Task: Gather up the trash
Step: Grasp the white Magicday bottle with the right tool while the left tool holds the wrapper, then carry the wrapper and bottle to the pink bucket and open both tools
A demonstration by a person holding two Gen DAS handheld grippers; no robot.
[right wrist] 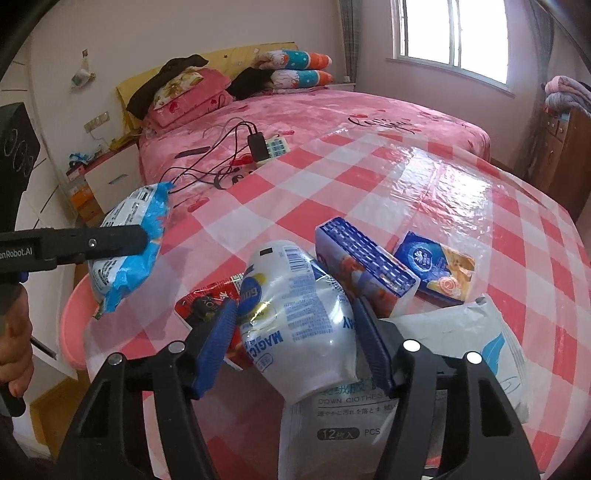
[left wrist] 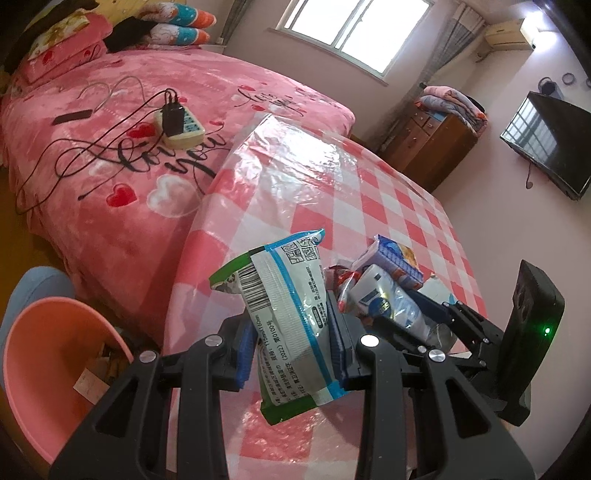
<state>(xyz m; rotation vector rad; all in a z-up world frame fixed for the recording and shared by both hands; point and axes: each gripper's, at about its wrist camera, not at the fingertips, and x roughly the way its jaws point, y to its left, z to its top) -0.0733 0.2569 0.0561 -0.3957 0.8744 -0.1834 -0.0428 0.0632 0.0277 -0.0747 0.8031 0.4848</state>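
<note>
L gripper (left wrist: 293,354) pinching the blue-edged wrapper (left wrist: 291,306), long axis upright; pink bin (left wrist: 48,369) sits at its 8 o'clock, nearer this hand. R gripper (right wrist: 295,347) squeezing the white pouch (right wrist: 299,325) over the table (right wrist: 461,192), bin at 9.

Left wrist view: sits just behind the left gripper (left wrist: 293,345), looks along its fingers from the table's near edge, across the checked table (left wrist: 388,192) toward the bed (left wrist: 110,155) and window (left wrist: 354,29); close range; pink bin (left wrist: 48,369) low at left. Right wrist view: sits just behind the right gripper (right wrist: 295,343), faces across the same table (right wrist: 424,184) toward the bed (right wrist: 332,110) and headboard; close range. Shared: table, bed, power strip (left wrist: 179,127) (right wrist: 271,147), window (right wrist: 454,33), wrapper pile. Each view shows the other gripper: right gripper (left wrist: 461,321) at right, left gripper (right wrist: 146,236) at left.
</note>
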